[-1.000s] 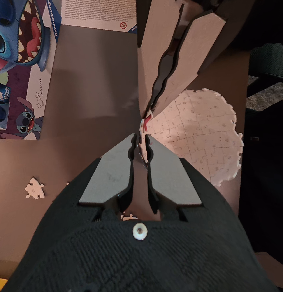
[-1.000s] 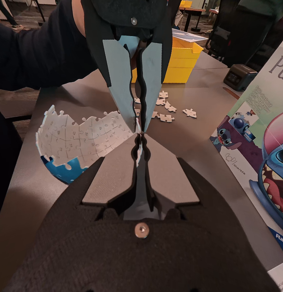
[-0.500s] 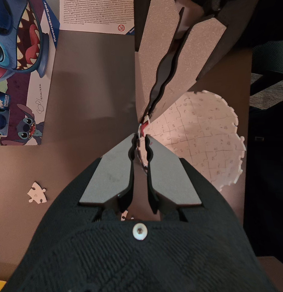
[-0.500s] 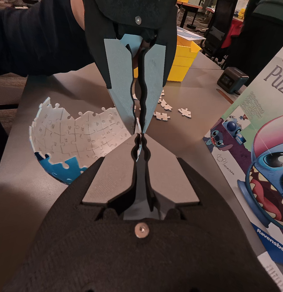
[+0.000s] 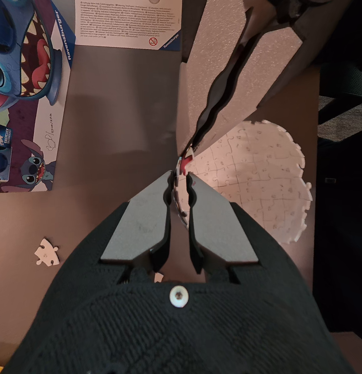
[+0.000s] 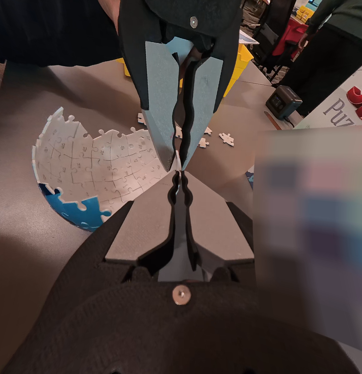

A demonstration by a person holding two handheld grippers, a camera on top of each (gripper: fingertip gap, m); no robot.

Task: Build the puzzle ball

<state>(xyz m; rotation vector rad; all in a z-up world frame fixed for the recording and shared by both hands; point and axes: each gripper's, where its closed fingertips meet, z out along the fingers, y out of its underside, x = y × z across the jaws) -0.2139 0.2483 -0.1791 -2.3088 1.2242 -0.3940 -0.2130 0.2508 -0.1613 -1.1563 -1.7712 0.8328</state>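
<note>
While we scan the left wrist view from its left edge, we meet the picture box [image 5: 24,97] lying flat in the upper left, a printed sheet [image 5: 127,22] beside it at the top, and one loose white piece [image 5: 47,255] on the brown table [image 5: 115,121] at lower left. At centre, our left gripper [image 5: 179,174] has its jaws narrowly apart around the rim of the half-built ball [image 5: 257,182], which fills the right of the frame, white inside facing up. From the top, our right gripper [image 5: 188,150] reaches down, pinching a small red-and-white piece [image 5: 185,162] at that same rim.

In the right wrist view, the ball sits at left, its blue outside at the bottom. At centre both grippers meet tip to tip over the rim. Loose pieces [image 6: 226,138] lie behind, then a yellow bin [image 6: 240,60] and a small dark device [image 6: 283,103] at upper right.
</note>
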